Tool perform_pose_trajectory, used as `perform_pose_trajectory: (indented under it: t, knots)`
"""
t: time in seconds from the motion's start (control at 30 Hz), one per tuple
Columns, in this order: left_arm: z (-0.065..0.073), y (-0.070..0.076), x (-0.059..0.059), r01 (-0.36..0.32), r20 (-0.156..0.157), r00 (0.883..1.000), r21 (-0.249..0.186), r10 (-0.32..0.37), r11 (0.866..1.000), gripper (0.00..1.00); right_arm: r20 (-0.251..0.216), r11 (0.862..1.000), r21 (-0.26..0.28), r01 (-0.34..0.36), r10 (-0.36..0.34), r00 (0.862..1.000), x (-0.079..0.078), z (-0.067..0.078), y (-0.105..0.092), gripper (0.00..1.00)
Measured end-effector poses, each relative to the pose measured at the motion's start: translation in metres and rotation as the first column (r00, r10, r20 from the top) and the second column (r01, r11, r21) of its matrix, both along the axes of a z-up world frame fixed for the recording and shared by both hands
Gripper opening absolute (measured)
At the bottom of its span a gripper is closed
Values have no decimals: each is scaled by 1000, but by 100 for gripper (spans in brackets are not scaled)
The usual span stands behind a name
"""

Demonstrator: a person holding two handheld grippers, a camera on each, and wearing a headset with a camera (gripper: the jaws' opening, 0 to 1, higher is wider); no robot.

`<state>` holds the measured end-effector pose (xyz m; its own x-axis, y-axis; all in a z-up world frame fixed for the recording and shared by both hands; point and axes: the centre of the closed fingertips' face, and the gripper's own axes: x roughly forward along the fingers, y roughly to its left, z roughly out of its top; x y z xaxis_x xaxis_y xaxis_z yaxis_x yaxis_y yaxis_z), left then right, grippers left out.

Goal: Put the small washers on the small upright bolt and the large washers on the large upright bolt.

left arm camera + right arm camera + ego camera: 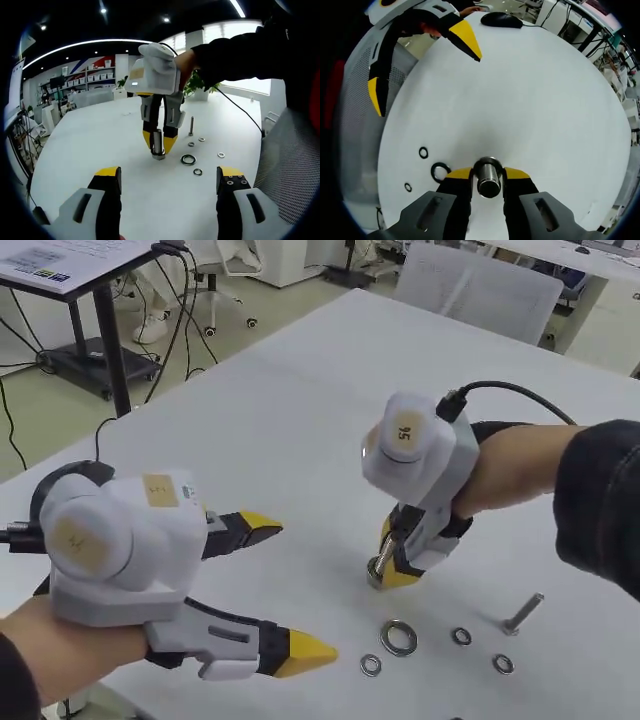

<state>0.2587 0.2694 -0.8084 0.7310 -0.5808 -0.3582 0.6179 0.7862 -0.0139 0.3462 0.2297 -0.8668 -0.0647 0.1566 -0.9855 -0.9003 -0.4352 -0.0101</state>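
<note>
My right gripper [393,568] points down at the white table [300,410], shut on the large bolt [489,178], which it holds upright with one end on the table. Just in front of it lies one large washer [399,637], with three small washers [371,665] [461,636] [503,664] around it. The small bolt [522,613] stands on its head to the right. My left gripper [284,590] hovers open at the near left with nothing between its jaws. From the left gripper view, the right gripper [159,146], the large washer [188,159] and the small bolt [191,126] lie ahead.
The table's left edge [200,365] runs along a floor with a black-legged desk [100,300], cables and a rolling chair. A cable [510,395] trails from the right gripper. A black mouse [501,19] lies at the table's far end.
</note>
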Motion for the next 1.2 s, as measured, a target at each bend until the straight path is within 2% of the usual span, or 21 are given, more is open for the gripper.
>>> perform_pose_trajectory:
  t: [0.3,0.37,0.4,0.73,1.2]
  knots:
    - [0,-2,0,2,1,1000,1,-2,1000,77,-6,1000,-4,15,-15,1000,0,0,-1,26]
    - [1,-2,0,1,0,1000,1,-1,1000,77,-2,1000,5,22,-22,1000,1,0,0,36]
    - [1,-2,0,1,1,1000,1,-1,1000,77,-11,1000,0,29,-29,1000,0,0,-1,37]
    - [2,-2,1,2,3,1000,1,-2,1000,77,1,999,28,40,-40,999,4,9,-3,38]
    - [3,-3,2,8,4,1000,2,-8,1000,77,19,996,49,74,-75,997,5,21,-19,39]
